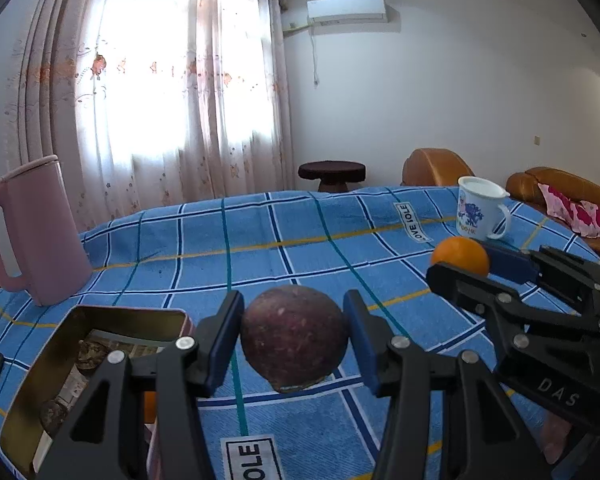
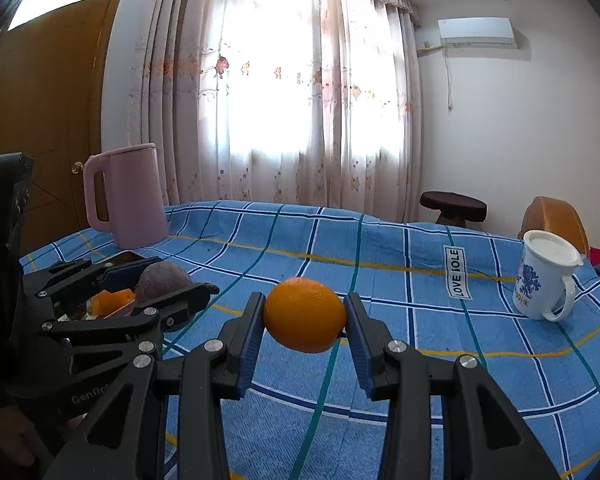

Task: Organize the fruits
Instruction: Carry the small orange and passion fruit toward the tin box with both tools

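My left gripper (image 1: 294, 340) is shut on a dark purple round fruit (image 1: 294, 336) and holds it above the blue checked cloth, just right of an open metal tin (image 1: 32, 400). My right gripper (image 2: 305, 320) is shut on an orange (image 2: 305, 315) held above the cloth. In the left wrist view the orange (image 1: 460, 255) and right gripper show at the right. In the right wrist view the purple fruit (image 2: 162, 278) shows at the left, over the tin. Another orange piece (image 2: 112, 300) lies in the tin.
A pink kettle (image 1: 32, 232) stands at the table's far left. A white mug (image 1: 480, 208) with a blue print stands at the far right. The blue checked cloth (image 1: 300, 240) covers the table. A dark stool and brown sofa stand behind.
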